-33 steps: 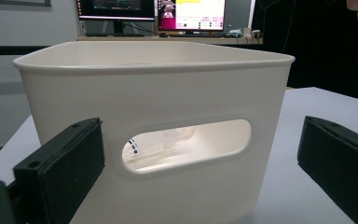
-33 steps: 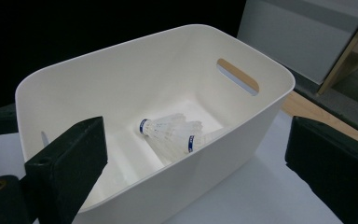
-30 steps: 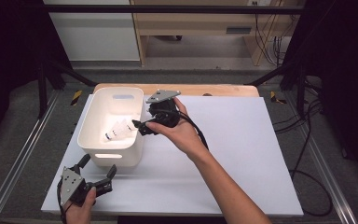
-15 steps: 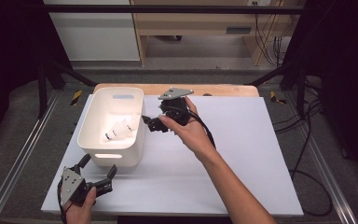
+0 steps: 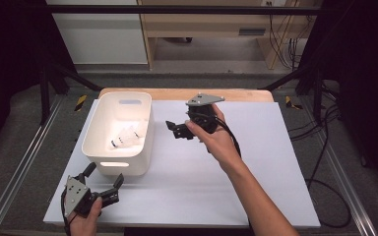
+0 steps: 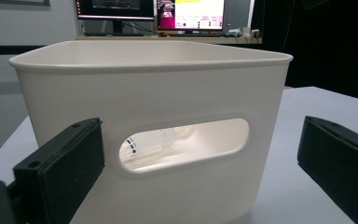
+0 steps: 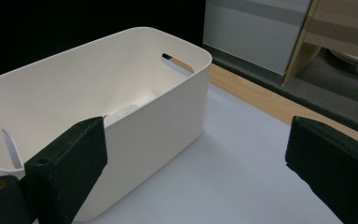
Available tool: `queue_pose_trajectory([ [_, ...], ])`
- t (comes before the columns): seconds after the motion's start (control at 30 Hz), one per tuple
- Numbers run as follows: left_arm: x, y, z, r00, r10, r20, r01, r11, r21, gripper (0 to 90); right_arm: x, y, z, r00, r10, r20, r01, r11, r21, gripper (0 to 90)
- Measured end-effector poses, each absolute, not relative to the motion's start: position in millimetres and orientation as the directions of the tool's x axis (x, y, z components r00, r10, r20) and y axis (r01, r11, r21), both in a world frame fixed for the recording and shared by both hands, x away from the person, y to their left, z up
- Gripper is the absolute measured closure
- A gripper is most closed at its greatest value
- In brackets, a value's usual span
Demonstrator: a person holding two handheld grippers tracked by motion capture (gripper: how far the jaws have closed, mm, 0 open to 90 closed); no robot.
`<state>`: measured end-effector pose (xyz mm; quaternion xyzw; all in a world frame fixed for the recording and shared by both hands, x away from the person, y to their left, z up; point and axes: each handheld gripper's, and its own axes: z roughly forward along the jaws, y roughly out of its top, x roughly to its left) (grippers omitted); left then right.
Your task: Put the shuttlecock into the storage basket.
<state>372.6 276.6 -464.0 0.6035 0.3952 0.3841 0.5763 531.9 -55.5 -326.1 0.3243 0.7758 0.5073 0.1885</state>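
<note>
In the high view, the right gripper has been drawn back from above the white rectangular plastic bin toward three o'clock, jaws spread and empty. A white shuttlecock lies inside the bin, so a drop-off is judged complete. In the left gripper view, the left gripper faces the bin's handle slot, jaws apart. In the right gripper view, the bin stands at ten o'clock on the white tabletop.

Bin contents too small
</note>
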Motion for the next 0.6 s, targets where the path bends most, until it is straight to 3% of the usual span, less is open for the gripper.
queue_pose_trajectory([
  [0.6, 372.5, 278.4, -463.9, 0.387, 0.922, 0.004, 0.034, -0.018, 0.999, 0.6, 528.6, -103.4, -331.5, -0.662, 0.746, 0.065, 0.338, 0.221, 0.915, 5.8],
])
